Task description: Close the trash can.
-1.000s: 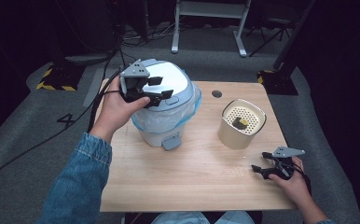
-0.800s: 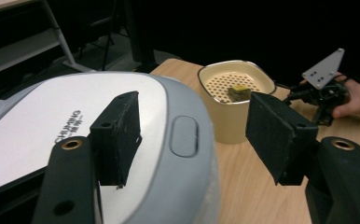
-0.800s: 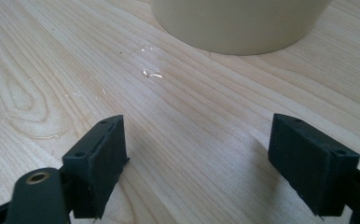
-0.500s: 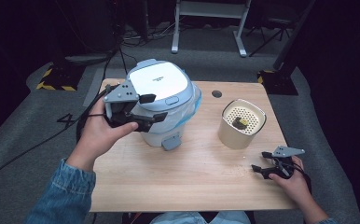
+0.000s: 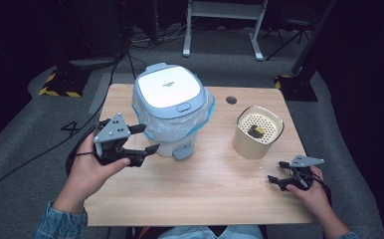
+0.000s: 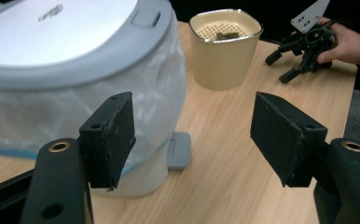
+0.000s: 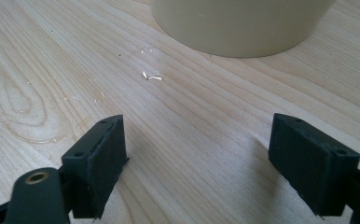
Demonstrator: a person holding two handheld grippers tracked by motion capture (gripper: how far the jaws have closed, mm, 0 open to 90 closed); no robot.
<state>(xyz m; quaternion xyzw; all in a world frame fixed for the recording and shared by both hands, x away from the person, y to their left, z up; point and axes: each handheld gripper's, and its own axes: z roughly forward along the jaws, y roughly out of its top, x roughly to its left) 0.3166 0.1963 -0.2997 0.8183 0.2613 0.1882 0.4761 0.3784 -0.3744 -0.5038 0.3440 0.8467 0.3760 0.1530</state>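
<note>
Pale-blue lidded bin (image 5: 172,107), plastic liner showing, stands at table (image 5: 200,199) back-left. Your left gripper (image 5: 147,141) sits just beside it, jaws just widened, nothing between. Your right gripper (image 5: 278,175) rests agape, empty, near the cream canister (image 5: 257,133).

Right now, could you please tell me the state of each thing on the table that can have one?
White pedal bin with grey-blue lid: lid shut, clear plastic liner folded over its rim, upright.
Grey foot pedal: not pressed, nothing on it.
Beige container with perforated insert: upright, uncovered, a small dark piece lying on the insert.
Left gripper: open, empty, jaws just been opening.
Right gripper: open, empty, low over the wooden table.
</note>
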